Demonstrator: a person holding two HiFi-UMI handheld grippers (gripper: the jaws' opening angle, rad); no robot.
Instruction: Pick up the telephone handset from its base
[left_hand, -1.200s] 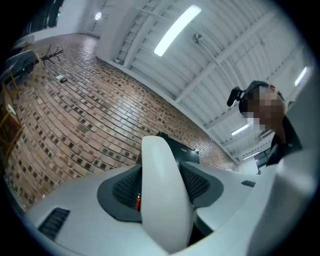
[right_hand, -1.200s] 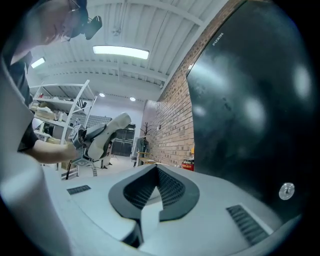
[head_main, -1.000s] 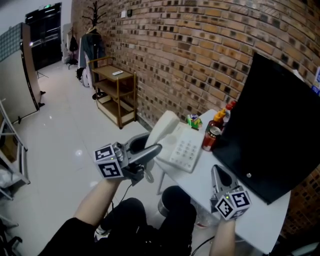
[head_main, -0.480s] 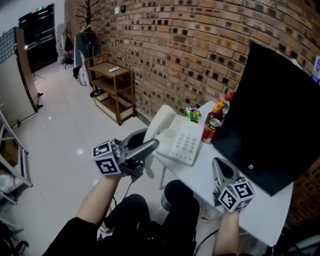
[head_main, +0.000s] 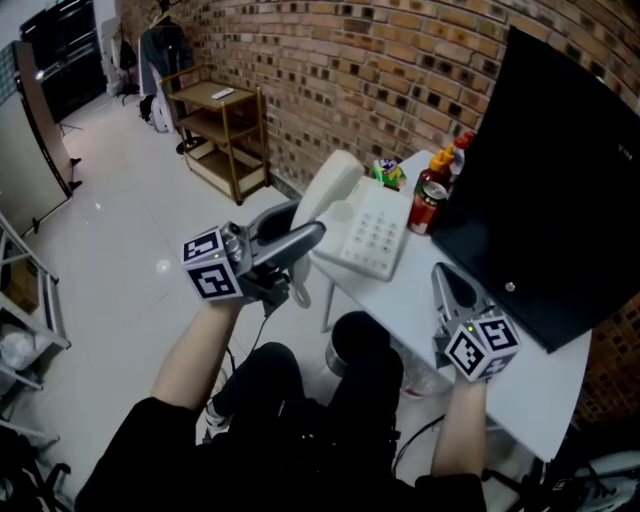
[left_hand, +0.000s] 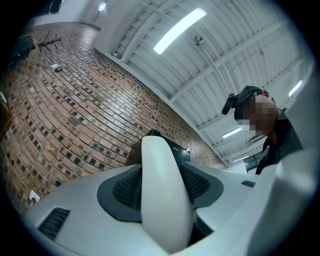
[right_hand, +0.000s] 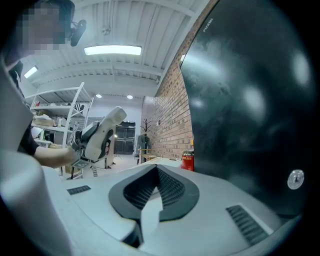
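Note:
The white telephone handset (head_main: 326, 192) stands tilted, held up at the left side of its white keypad base (head_main: 372, 237) on the table. My left gripper (head_main: 303, 238) is shut on the handset's lower part, and its coiled cord (head_main: 298, 294) hangs below. In the left gripper view the handset (left_hand: 165, 200) fills the gap between the jaws and points up toward the ceiling. My right gripper (head_main: 455, 288) rests over the table by the black monitor, shut and holding nothing. The right gripper view shows its pads (right_hand: 170, 187) closed together, with the raised handset (right_hand: 102, 132) far off at the left.
A large black monitor (head_main: 560, 180) stands on the white table (head_main: 530, 390) right of the phone. A red can (head_main: 427, 207), sauce bottles (head_main: 442, 165) and a small colourful item (head_main: 388, 173) sit behind the base. A wooden shelf (head_main: 220, 130) stands by the brick wall.
Neither gripper has visibly moved and the left one keeps its grip on the handset. Only the head view has shifted, looking a little further down.

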